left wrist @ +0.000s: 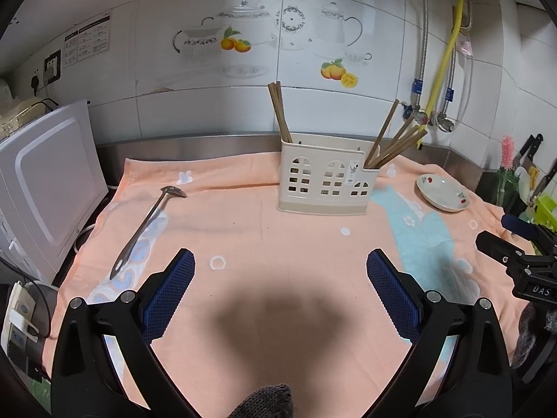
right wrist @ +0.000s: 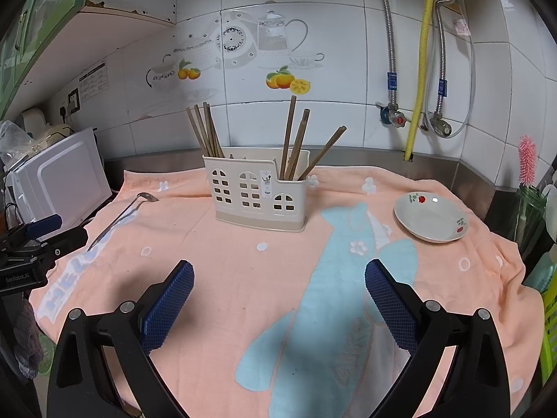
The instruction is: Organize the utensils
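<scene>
A cream utensil holder [left wrist: 323, 177] [right wrist: 257, 195] with window cut-outs stands at the back of the peach towel [left wrist: 278, 244] [right wrist: 243, 278]. Brown chopsticks [left wrist: 278, 111] [right wrist: 205, 129] lean in its left section, and more chopsticks [left wrist: 393, 142] [right wrist: 299, 139] in its right. A metal spoon [left wrist: 146, 226] [right wrist: 122, 214] lies flat on the towel, left of the holder. My left gripper [left wrist: 280, 264] is open above the towel's middle, empty. My right gripper [right wrist: 278, 275] is open too, holding nothing, and its fingers show at the right edge of the left wrist view.
A small white dish [left wrist: 442, 193] [right wrist: 431, 217] with red flowers rests on the towel's right side. A white microwave [left wrist: 45, 181] [right wrist: 59, 181] stands at the left. Pipes and valves [right wrist: 414, 118] run down the tiled wall. Knives [left wrist: 532, 160] and a green basket sit far right.
</scene>
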